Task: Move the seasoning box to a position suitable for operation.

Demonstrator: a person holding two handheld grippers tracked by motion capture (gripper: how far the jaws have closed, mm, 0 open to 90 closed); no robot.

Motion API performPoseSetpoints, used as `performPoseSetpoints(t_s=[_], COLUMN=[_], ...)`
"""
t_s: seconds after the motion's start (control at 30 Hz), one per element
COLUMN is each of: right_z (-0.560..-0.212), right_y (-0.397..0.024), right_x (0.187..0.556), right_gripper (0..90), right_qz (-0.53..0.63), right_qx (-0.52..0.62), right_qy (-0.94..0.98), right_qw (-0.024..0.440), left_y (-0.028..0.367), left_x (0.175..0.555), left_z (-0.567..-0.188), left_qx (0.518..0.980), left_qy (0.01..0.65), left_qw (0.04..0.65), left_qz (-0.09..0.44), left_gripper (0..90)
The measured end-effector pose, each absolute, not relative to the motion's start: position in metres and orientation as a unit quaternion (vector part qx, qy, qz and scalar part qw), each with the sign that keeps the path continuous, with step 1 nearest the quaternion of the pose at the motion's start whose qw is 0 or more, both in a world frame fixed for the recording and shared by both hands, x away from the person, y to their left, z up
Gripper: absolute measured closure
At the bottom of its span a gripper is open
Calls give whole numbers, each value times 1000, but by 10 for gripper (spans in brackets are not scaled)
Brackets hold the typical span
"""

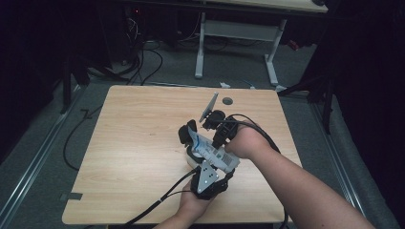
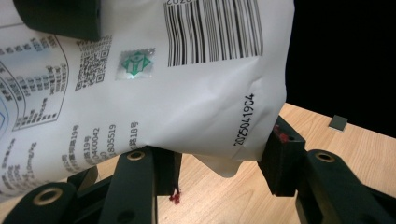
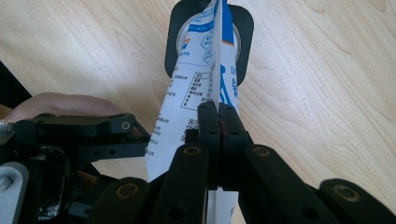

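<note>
A white and blue printed pouch (image 1: 217,155) hangs over the middle of the wooden table (image 1: 138,143), held between both grippers. My left gripper (image 1: 210,164) comes up from the front edge. In the left gripper view its black jaws (image 2: 219,163) clamp the pouch's lower corner (image 2: 187,93), below the barcode. My right gripper (image 1: 216,142) reaches in from the right. In the right gripper view it (image 3: 218,116) is shut tight on the pouch's thin side seam (image 3: 187,107). Under the pouch's far end sits a black rounded-square object with a round opening (image 3: 180,28).
A small dark round mark (image 1: 228,100) lies near the table's far edge, and a grey tab (image 1: 70,196) sticks out at the front-left corner. Beyond the table stand a white desk frame (image 1: 236,28) and floor cables (image 1: 143,62). Black cables trail from both grippers.
</note>
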State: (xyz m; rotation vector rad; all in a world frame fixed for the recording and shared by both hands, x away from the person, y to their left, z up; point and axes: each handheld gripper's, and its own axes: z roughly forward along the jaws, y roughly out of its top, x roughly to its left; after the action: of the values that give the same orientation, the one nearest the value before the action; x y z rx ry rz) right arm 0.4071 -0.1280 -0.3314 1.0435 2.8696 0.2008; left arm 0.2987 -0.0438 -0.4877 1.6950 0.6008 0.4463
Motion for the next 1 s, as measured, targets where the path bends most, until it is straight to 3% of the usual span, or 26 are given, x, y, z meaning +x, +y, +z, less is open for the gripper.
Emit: performPoseSetpoints(t_s=[1.0], right_z=[-336], right_y=[-134], right_x=[402], right_gripper=[900], right_qz=[69], right_qx=[347], right_qy=[935], right_qw=[32], left_y=[-35], left_x=[295], left_z=[-501], left_qx=[742], left_qy=[268], left_qw=[585], left_qz=[187], left_gripper=[545])
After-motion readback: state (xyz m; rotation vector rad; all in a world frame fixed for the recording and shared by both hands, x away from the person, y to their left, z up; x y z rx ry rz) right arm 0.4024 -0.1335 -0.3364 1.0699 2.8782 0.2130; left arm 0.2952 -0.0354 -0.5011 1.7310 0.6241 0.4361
